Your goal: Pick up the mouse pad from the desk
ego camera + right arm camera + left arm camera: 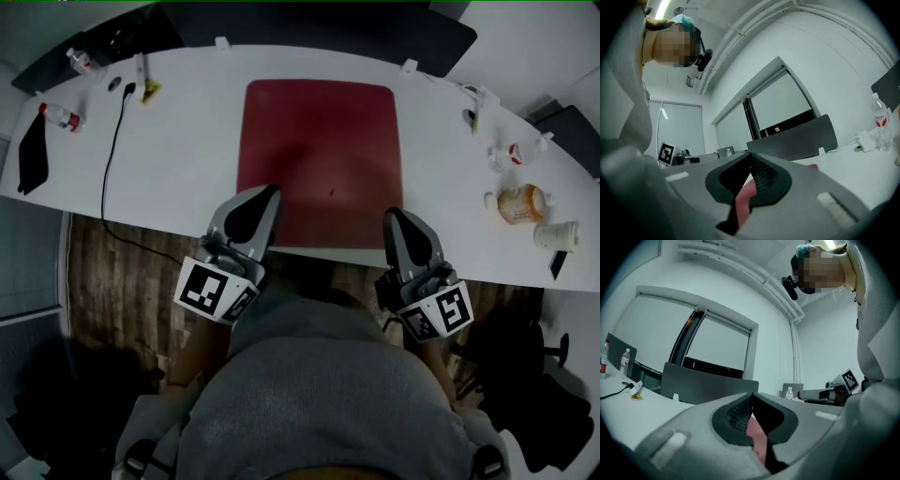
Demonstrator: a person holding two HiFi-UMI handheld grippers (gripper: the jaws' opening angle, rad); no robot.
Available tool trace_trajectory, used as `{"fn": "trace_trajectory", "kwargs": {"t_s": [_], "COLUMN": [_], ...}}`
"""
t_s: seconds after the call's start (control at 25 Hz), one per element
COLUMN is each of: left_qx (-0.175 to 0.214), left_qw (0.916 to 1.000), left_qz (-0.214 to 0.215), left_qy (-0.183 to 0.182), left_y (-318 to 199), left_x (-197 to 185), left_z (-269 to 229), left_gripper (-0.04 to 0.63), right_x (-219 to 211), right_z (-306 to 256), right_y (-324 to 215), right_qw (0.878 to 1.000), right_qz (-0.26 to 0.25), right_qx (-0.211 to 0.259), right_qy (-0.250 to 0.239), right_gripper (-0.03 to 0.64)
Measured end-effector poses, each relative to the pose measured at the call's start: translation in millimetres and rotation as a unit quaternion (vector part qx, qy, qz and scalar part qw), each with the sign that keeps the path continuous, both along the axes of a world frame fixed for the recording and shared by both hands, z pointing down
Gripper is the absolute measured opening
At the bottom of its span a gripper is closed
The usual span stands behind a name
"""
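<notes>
**Both tools clamped on the pad: lifting level is the aim**

We are pinching the mouse pad [319,141] along its side by the bench [187,159] front edge, with the left tool [270,193] and right tool [394,216] both closed on it. The pad is lying flat on the bench. We are wanting both hands rising together, so nothing sags or slips.
</notes>
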State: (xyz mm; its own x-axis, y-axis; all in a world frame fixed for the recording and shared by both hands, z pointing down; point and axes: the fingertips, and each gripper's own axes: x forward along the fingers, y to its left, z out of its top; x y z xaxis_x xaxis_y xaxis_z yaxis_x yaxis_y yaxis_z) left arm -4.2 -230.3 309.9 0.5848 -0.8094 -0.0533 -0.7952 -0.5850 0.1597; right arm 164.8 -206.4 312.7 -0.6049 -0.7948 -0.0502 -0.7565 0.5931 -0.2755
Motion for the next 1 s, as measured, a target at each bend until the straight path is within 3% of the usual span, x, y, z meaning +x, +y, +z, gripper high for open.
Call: {"fn": "trace_trajectory", "kwargs": {"t_s": [0.32,0.64,0.8,0.84,1.0], "left_qx": [-0.01,-0.015,-0.028,-0.03,-0.052], "left_qw": [0.9998,0.9987,0.9944,0.9926,0.9803], "left_qz": [0.001,0.042,0.079,0.09,0.136], "left_qy": [-0.017,-0.027,-0.064,-0.076,-0.133], "left_y": [2,2,6,8,17], "left_x": [-14,-16,-16,-15,-12], "left_z": [4,7,24,28,57], "left_gripper": [-0.002,-0.001,0.002,0.065,0.161], "right_x": [-7,-9,-18,-20,-24], "right_z": [7,10,14,16,33], "right_y": [-7,-10,-4,-3,3], "right_qw": [1.0,0.999,0.995,0.993,0.984], "right_qz": [-0.013,-0.044,-0.091,-0.105,-0.158], "right_qx": [-0.001,-0.008,0.002,0.004,0.008], "right_qy": [0.019,0.009,0.038,0.044,0.086], "right_gripper": [0.002,0.002,0.002,0.002,0.009]}}
